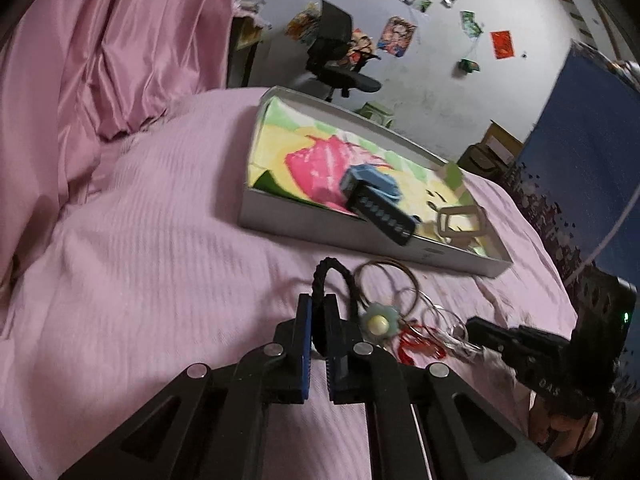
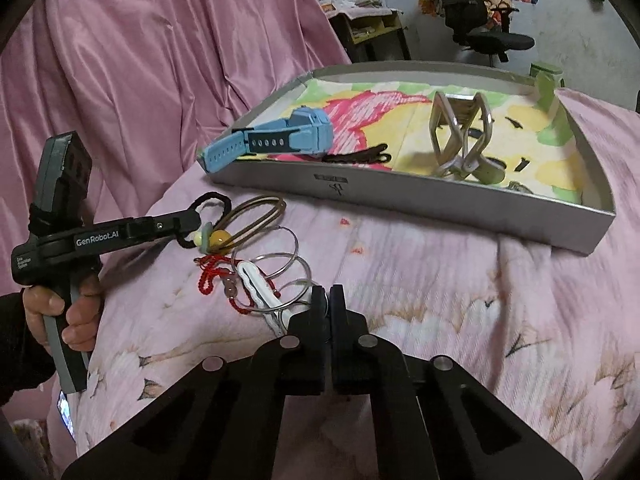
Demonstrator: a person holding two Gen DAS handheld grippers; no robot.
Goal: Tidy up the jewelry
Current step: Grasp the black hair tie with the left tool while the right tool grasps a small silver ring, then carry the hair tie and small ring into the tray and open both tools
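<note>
My left gripper (image 1: 319,300) is shut on a black braided hair tie (image 1: 334,270) with a pale green flower charm (image 1: 378,322); it also shows in the right wrist view (image 2: 192,220), its hair tie (image 2: 212,200) looping past the tips. My right gripper (image 2: 328,294) is shut on a thin silver ring (image 2: 280,264) of a jewelry pile: silver hoops, a red cord (image 2: 212,276), a white clip (image 2: 256,284), gold bangles (image 2: 256,216). The grey tray (image 2: 400,196) holds a blue watch (image 2: 276,136) and a beige claw clip (image 2: 460,136).
Everything lies on a pink bedspread (image 1: 140,280). Pink curtain folds (image 2: 160,40) hang at left. A black office chair (image 1: 336,56) and a white wall with posters stand behind the tray. A blue panel (image 1: 580,140) is at right.
</note>
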